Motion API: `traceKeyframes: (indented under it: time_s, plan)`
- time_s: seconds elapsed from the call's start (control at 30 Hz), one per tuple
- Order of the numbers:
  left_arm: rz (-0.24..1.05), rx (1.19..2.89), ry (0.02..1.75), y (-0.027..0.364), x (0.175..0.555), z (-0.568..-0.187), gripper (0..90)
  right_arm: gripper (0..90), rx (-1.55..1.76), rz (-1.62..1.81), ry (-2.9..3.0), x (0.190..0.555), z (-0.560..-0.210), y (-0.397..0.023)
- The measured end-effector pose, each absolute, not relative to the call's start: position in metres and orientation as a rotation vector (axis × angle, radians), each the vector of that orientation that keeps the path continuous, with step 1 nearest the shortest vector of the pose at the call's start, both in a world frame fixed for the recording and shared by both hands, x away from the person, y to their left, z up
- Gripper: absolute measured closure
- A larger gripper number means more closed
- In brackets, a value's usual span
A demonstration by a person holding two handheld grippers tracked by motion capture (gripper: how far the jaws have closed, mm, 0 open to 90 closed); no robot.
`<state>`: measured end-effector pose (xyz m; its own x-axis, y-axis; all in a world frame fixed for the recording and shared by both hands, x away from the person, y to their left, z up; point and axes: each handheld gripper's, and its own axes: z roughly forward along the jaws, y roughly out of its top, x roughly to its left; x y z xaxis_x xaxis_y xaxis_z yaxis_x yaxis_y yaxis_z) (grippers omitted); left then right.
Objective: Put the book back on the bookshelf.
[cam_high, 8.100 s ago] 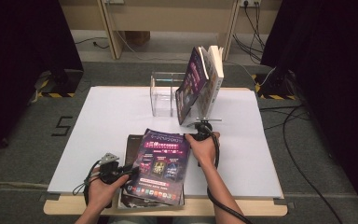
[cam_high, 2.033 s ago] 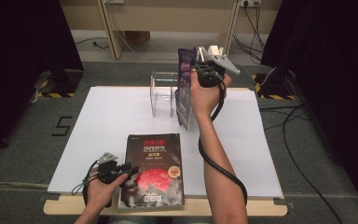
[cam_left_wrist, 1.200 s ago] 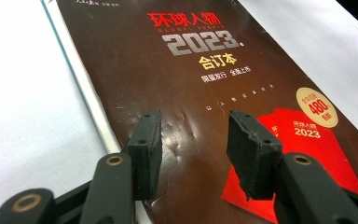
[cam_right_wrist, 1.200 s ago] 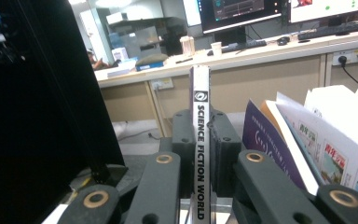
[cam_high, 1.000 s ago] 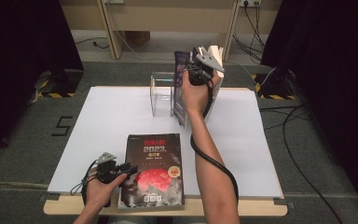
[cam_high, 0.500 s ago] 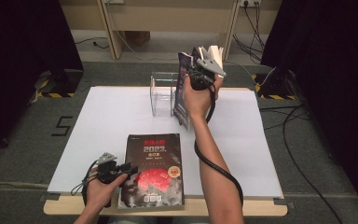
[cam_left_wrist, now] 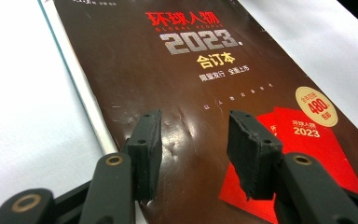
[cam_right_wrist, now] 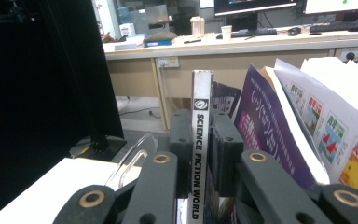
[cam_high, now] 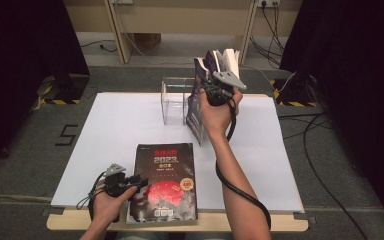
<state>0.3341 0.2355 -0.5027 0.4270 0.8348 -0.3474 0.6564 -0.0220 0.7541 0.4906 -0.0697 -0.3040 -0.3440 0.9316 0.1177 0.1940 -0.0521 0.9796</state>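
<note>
Right gripper (cam_high: 211, 90) is clamped on the spine of a magazine (cam_right_wrist: 200, 140) ("Science Fiction World"), held upright at the clear rack (cam_high: 176, 100) on the far side of the table. Judgement: the step is slotting it into the rack beside the other magazines (cam_right_wrist: 303, 135), which lean just right of the held one.

To do it well:
- Keep the spine vertical and lower it straight. A tilt toward the leaning magazines would likely catch their loose pages.
- Aim the bottom edge for the gap between the rack's clear wall (cam_right_wrist: 130, 161) and the purple cover. The bottom edge is hidden behind the jaws, so I can't tell whether it's seated.
- Don't release until it stands on its own. A thin magazine gripped high will flop.

Left gripper (cam_high: 122, 181) is open, holding nothing. In the left gripper view its jaws hover over the lower cover of the dark book (cam_high: 166, 180) marked "2023", which lies flat at the near edge of the table, well apart from the rack. Probably next in line.

Surface: white tabletop (cam_high: 110, 130), bare between rack and book, set on a wooden board. Room: grey floor with a painted "5" left of the table, black curtains either side, cables on the floor to the right, and beyond the rack a desk with monitors.
</note>
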Motion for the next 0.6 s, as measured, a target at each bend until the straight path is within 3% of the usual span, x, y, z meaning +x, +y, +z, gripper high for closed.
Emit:
traceKeyframes:
  time_s: [0.6]
  plan:
    - [0.239,1.743,1.295,0.234,0.334,-0.503,54.4,81.5,1.198,1.443,1.624,0.455,-0.317,-0.081]
